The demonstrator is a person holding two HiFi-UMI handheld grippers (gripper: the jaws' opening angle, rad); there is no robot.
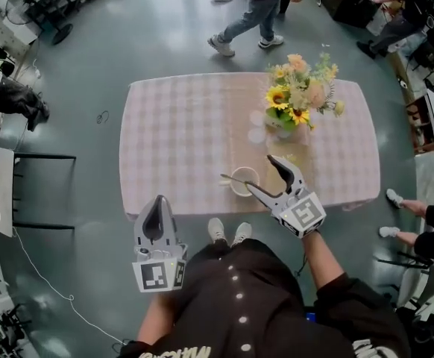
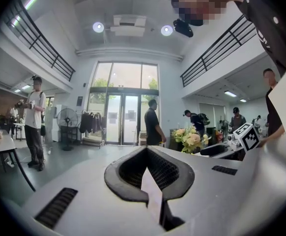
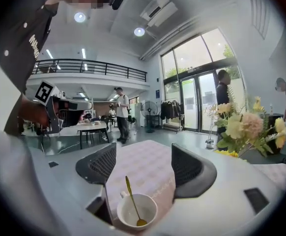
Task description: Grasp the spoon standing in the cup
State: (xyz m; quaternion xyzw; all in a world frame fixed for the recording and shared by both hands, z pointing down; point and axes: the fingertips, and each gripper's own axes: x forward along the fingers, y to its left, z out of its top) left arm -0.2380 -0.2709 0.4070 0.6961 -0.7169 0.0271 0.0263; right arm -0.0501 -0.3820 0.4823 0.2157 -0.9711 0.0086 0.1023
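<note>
Cup (image 3: pixel 136 211): round, white, glossy ceramic, on the pink checked cloth of table (image 1: pixel 172 133). Spoon (image 3: pixel 133 203): slim, gold-coloured, bowl down inside cup, handle leaning out over rim. Right gripper (image 3: pixel 144 168): jaws wide apart, ribbed black pads, just beside cup, no contact seen. Left gripper (image 1: pixel 156 218): jaws together, empty, well apart from cup, off table edge. Flowers (image 1: pixel 299 95) near cup, far side

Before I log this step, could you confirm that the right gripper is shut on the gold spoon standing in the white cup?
Not quite: the right gripper is open, its jaws apart and clear of the gold spoon, which does stand in the white cup. The right gripper view shows this.
</note>
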